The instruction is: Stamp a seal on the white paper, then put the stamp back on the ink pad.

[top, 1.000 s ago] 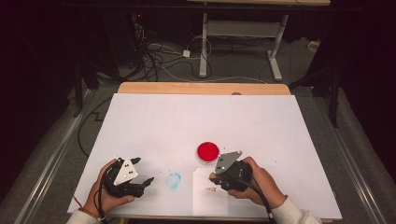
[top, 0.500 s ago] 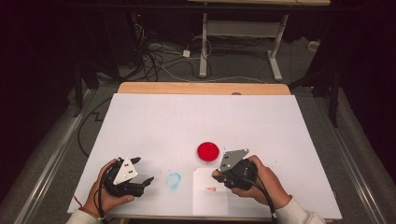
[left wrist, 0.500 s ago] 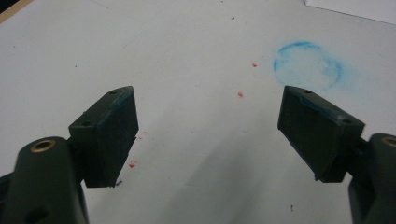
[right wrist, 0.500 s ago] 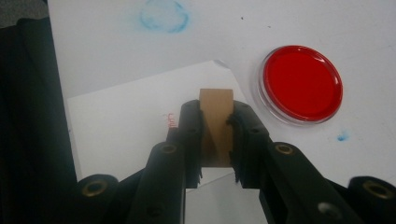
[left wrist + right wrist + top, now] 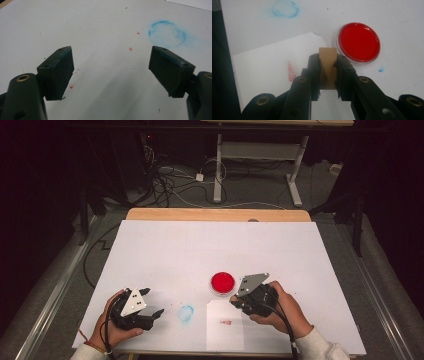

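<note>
Just beside the red ink pad (image 5: 359, 42), a round shallow dish with a clear glossy rim and a flat, saturated red fill, the right gripper (image 5: 328, 72) holds a small wooden stamp block (image 5: 327, 67) clamped between its two black jaws. The block is a plain tan rectangle with a matt, unvarnished look, standing upright in the grip with its top end clear of the jaw tips, and it hangs over the near corner of a loose white paper sheet (image 5: 269, 72) that lies just beside the ink pad on the side toward the person. That sheet is smooth and square-cut, and carries a small red stamped mark (image 5: 290, 71) of fine lines, too small to read. From the high view the block itself is hidden under the gripper's grey three-cornered plate and the right hand (image 5: 280, 307), while the pad (image 5: 222, 282) reads as a plain red disc touching the sheet's (image 5: 225, 327) far edge; the right gripper view adds the pad's clear rim and a small blue speck (image 5: 381, 69) next to it. Farther from the ink pad, past a faint smudged blue ring (image 5: 186, 313) on the white table cover (image 5: 200, 250), the left gripper (image 5: 111, 72) rests low over the cover with its jaws spread wide and nothing between them. The left gripper view shows what the high view cannot: flat rectangular pads (image 5: 61, 72) with traces of blue along their edges, and tiny red flecks (image 5: 71, 86) scattered on the slightly grainy white surface. A wooden table edge (image 5: 215, 214) shows beyond the cover.
</note>
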The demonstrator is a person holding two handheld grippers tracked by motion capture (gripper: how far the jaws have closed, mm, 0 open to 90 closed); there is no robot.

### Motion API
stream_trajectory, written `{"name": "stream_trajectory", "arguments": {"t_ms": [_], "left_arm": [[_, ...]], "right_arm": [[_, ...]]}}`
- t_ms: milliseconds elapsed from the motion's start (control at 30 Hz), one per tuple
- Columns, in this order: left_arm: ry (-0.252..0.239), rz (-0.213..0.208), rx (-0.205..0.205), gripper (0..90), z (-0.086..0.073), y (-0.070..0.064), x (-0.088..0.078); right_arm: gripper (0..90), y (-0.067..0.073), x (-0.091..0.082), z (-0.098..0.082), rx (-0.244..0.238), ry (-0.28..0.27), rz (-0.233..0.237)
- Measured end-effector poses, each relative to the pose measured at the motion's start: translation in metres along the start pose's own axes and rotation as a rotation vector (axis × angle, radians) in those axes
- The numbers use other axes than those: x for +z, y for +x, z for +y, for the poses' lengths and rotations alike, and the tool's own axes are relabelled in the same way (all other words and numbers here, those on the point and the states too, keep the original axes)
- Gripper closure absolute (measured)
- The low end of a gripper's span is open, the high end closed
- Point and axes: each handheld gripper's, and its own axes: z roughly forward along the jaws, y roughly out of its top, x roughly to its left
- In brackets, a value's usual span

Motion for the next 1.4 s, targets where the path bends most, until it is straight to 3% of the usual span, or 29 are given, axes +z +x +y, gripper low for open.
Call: {"name": "stream_trajectory", "arguments": {"t_ms": [233,767,1133,1400], "left_arm": [[-0.001,-0.001,0.0,19.8,0.0,-0.002,0.0],[0.003,-0.003,-0.003,19.8,-0.001,-0.001,0.001],[0.01,-0.004,0.0,19.9,-0.001,-0.002,0.001],[0.012,-0.005,0.002,19.8,-0.001,-0.002,0.0]], "right_arm": [[76.1,-0.01,0.008,0.003,0.015,0.02,-0.013],[76.1,-0.042,0.027,0.032,0.03,0.071,-0.03],[76.1,-0.056,0.06,0.042,0.035,0.163,-0.023],[76.0,-0.063,0.077,0.043,0.053,0.202,-0.006]]}}
